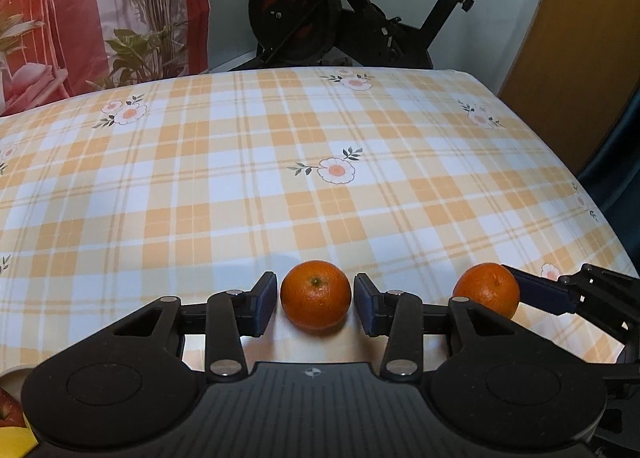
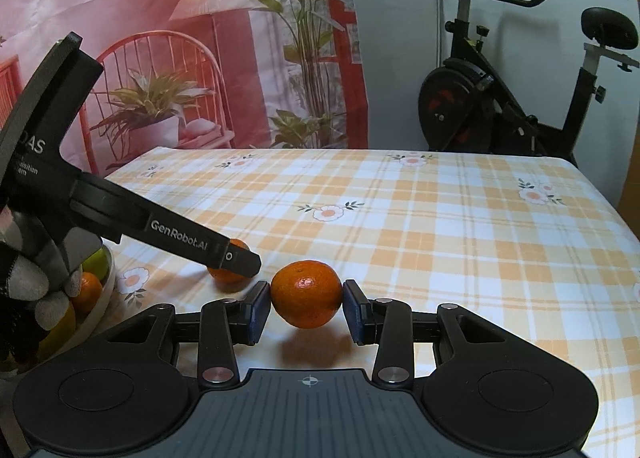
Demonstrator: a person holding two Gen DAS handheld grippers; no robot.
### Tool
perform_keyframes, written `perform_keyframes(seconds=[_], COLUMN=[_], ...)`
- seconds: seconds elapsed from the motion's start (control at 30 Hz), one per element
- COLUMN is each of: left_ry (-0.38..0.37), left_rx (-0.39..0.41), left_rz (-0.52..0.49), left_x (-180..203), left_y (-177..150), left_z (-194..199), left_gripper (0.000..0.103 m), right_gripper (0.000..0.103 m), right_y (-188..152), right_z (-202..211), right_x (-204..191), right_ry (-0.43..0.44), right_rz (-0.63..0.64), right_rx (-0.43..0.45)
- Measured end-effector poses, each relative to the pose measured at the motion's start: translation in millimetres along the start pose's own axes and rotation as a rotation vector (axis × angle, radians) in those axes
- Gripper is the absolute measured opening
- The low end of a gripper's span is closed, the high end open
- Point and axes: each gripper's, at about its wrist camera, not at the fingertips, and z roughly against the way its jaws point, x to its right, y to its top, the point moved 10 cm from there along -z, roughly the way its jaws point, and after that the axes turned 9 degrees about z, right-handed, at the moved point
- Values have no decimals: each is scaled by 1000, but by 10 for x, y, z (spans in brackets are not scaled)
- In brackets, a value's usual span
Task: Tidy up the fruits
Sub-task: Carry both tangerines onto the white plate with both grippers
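Two grippers are seen at the near edge of the bench (image 2: 460,217), each with an orange between its jaws. In the right wrist view, the right gripper (image 2: 307,308) is clamped on one orange (image 2: 306,294); both pads are pressed against its sides and the fruit is carried clear of the cloth, with its shadow cast below. In the left wrist view, the left gripper (image 1: 315,304) is placed around a second orange (image 1: 315,294), which rests on the cloth; a narrow gap is visible at each pad, so the jaws are judged apart and the fruit not yet gripped.

A bowl (image 2: 105,298) is located at the near left corner of the bench. Fruit is already held in it: one orange piece, one green piece and something yellow are visible, the rest being hidden by a gloved hand (image 2: 28,290). A red fruit and a yellow one are also seen at the lower left of the left wrist view.

The task is judged to be partly done. Two oranges are counted outside the bowl; both remain to be placed. No other loose fruit is seen on the bench.
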Motion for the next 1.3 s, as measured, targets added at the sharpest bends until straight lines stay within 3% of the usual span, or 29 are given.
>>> perform_keyframes(seconds=[0.27, 0.63, 1.0, 1.3], left_ry=[-16, -38, -7, 47], left_rx=[12, 94, 196, 219], left_rz=[-11, -12, 67, 137], left_x=[22, -97, -791, -1367], left_y=[-11, -30, -214, -437], left_z=[125, 787, 1684, 1961], left_gripper=[40, 40, 40, 40], right_gripper=[36, 36, 36, 36], right_y=[16, 122, 257, 340], right_z=[26, 193, 316, 354], right_x=[-37, -311, -991, -1602], right_ry=[5, 65, 162, 247], right_rz=[-4, -10, 71, 164], right_rx=[6, 32, 33, 14])
